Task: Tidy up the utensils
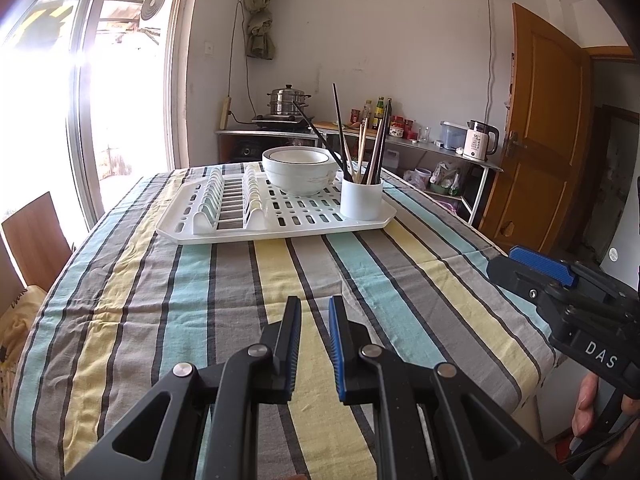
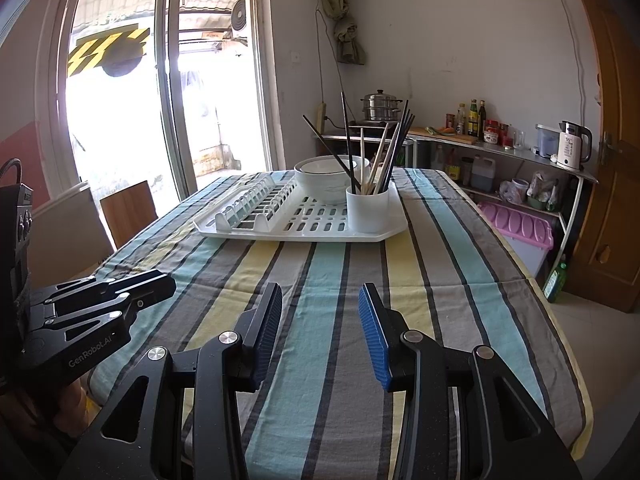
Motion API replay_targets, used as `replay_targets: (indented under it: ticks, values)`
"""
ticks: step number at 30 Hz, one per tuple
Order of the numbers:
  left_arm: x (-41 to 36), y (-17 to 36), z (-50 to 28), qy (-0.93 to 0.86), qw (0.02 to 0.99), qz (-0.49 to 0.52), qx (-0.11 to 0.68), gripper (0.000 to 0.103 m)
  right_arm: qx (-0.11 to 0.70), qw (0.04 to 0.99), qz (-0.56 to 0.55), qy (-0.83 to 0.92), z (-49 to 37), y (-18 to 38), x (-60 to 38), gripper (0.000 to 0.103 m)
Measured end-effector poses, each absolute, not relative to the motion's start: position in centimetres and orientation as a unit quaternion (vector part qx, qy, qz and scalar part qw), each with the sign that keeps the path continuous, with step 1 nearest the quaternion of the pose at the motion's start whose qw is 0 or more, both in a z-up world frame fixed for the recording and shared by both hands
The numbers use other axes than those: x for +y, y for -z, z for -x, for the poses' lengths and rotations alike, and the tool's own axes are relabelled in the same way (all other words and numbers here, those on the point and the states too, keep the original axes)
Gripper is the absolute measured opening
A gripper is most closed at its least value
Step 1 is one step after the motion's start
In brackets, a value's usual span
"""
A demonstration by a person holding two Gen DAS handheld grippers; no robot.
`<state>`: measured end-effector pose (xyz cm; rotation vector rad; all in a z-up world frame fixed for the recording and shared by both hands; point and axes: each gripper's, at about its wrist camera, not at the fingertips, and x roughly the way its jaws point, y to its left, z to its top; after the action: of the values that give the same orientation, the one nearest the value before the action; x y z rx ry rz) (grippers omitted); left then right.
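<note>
Left wrist: dark and pale chopsticks (image 1: 362, 148) upright, splayed in white holder (image 1: 361, 199).

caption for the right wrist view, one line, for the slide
Right gripper open and empty over the striped tablecloth, facing a white drying rack holding a bowl and a cup of chopsticks.

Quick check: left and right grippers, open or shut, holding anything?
Left gripper: narrowly open, empty, over the striped tablecloth.
Right gripper: wide open, empty.
</note>
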<state>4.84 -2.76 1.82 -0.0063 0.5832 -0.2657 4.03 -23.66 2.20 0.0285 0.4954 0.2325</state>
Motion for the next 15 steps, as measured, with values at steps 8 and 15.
replay_targets:
  ticks: [8, 15]
  values:
    - [-2.85, -1.76, -4.8, 0.129, 0.951, 0.003, 0.282, 0.013, 0.247, 0.962, -0.014, -0.114, -4.11, -2.13, -23.62, 0.041]
    - [-2.65, -1.77, -4.91, 0.13, 0.951, 0.007, 0.281, 0.013, 0.247, 0.962, -0.013, -0.114, -4.06, -2.03, -23.72, 0.041]
